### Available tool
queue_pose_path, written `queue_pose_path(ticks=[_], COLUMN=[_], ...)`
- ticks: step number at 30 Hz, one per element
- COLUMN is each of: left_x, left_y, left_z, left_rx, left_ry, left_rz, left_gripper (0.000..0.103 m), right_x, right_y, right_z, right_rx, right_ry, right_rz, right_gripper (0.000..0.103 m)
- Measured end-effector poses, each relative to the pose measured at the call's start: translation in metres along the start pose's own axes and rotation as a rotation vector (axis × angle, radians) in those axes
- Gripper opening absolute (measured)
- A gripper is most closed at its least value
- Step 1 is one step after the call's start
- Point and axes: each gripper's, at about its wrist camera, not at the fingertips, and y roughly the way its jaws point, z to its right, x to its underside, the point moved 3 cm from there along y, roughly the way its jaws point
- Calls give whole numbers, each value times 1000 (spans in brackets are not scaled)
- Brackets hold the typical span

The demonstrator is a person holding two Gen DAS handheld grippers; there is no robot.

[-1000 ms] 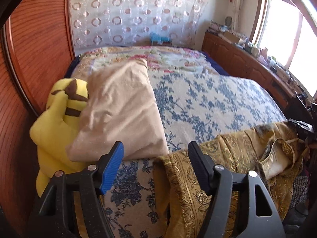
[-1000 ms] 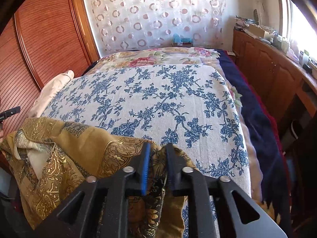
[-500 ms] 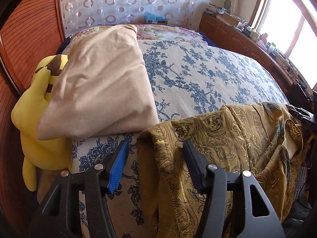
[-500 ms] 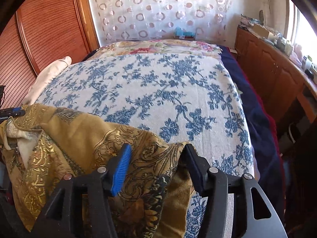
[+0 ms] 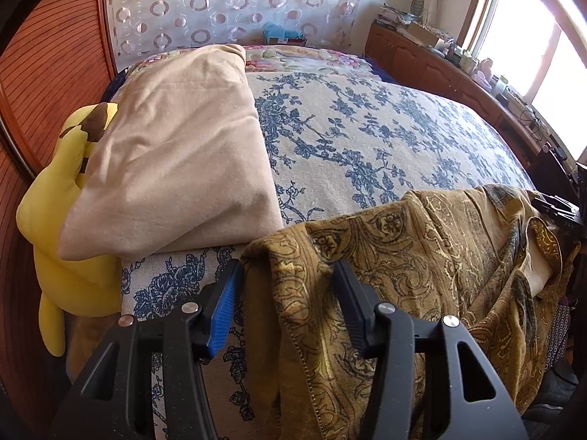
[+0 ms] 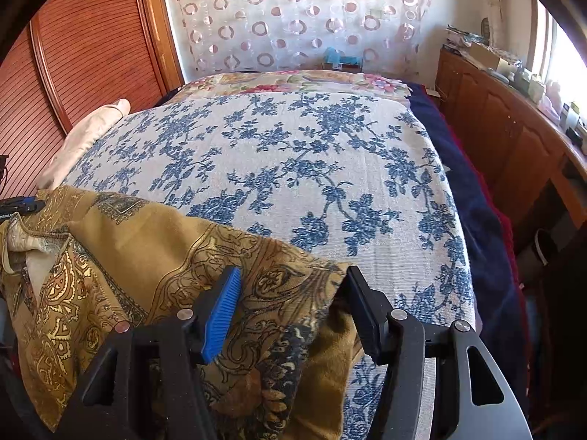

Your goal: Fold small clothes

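Covering most of both views, the bed (image 5: 367,139) wears a white spread printed with blue flowers, and a floral quilt (image 6: 293,80) lies across its far end beneath the circle-patterned curtain (image 5: 220,3). Along the bed's left edge rests a beige pillow (image 5: 176,154), with a yellow plush toy (image 5: 55,220) wedged between it and the ribbed wooden wall (image 5: 47,58). The gold paisley garment (image 5: 422,256) is draped over the bed's near edge, its collar end bunched toward the middle and its lower part hanging off the side. The left gripper (image 5: 290,304) stands wide open, its fingers straddling the garment's left corner without pinching it. The right gripper (image 6: 293,308) is likewise spread wide, with the garment's right corner lying loose between its fingers, held by neither.
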Motion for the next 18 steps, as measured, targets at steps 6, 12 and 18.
queue_pose_path(ticks=[6,12,18], left_x=[0,-1,-5], left_y=[0,-2,-18], left_z=[0,0,9], left_rx=[-1,58,78], left_ry=[0,-16,11], left_rz=[1,11,55], left_gripper=[53,25,7], right_x=[3,5,9], right_y=[0,4,-1], right_z=[5,5,0], right_rx=[6,-28,-90], right_ry=[18,16,-29], right_rz=[10,12,9], right_gripper=[62,63,26])
